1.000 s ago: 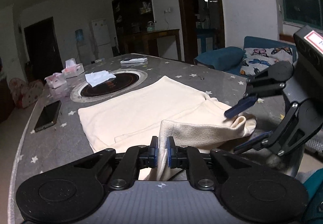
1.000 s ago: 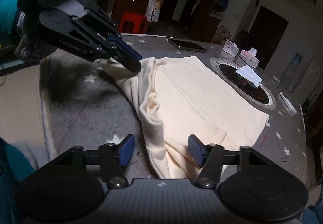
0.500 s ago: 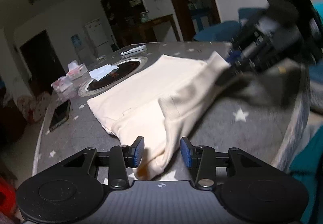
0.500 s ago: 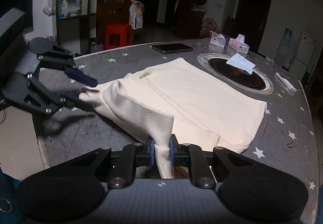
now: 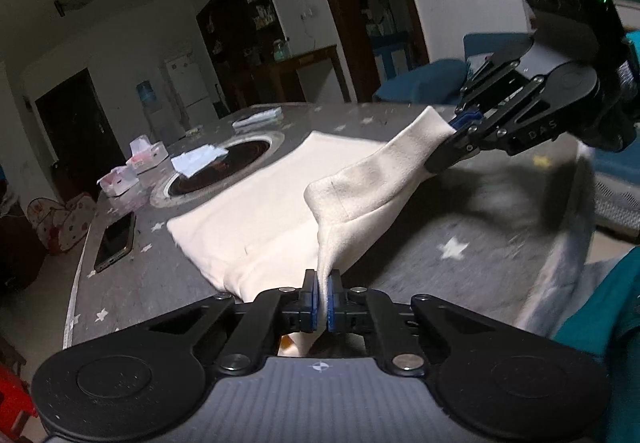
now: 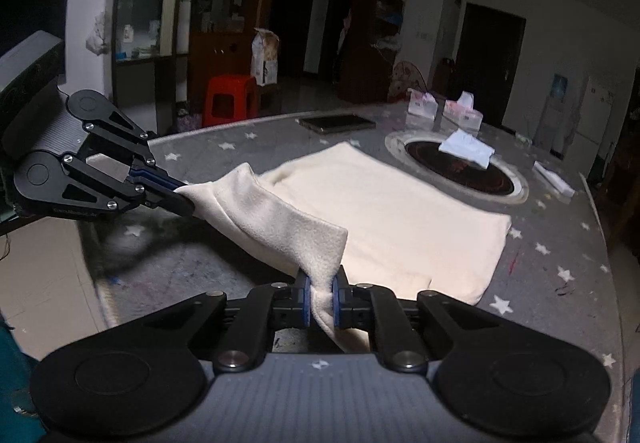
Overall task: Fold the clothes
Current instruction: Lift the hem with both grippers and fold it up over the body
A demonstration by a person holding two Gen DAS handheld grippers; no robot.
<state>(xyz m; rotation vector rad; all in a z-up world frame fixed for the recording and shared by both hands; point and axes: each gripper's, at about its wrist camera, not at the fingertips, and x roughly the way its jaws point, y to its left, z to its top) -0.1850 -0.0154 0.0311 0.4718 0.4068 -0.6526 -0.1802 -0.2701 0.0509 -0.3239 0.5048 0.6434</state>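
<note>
A: Where's the garment?
B: Cream garment (image 5: 280, 203), most of it flat on the grey star-print tabletop (image 5: 460, 267), just beside the round inset burner (image 5: 224, 167). The near edge is lifted off the surface and stretched between the two grippers.

A: Left gripper?
B: Left gripper (image 5: 322, 303), jaws together, clamped on a pinch of the cream fabric at the near edge. In the right wrist view the same gripper (image 6: 182, 199) comes in from the left, gripping the end of the raised band.

A: Right?
B: Right gripper (image 6: 320, 303), jaws pressed on a fold of the fabric too; cloth bunches between the blue pads (image 6: 307, 301). In the left wrist view it (image 5: 448, 147) holds the far end of the lifted strip, above the tabletop edge.

A: Shape of the lifted part?
B: A folded band sagging a little between the two grips, with a corner peak near the left gripper. The rest lies smooth.

A: Anything else on the tabletop?
B: A phone (image 5: 114, 243) near the left rim, two tissue boxes (image 5: 134, 167) past it, white crumpled paper (image 5: 198, 159) on the burner, and a white remote-like thing (image 6: 554, 177), too blurred to tell. A red stool (image 6: 230, 99) stands on the floor behind.
</note>
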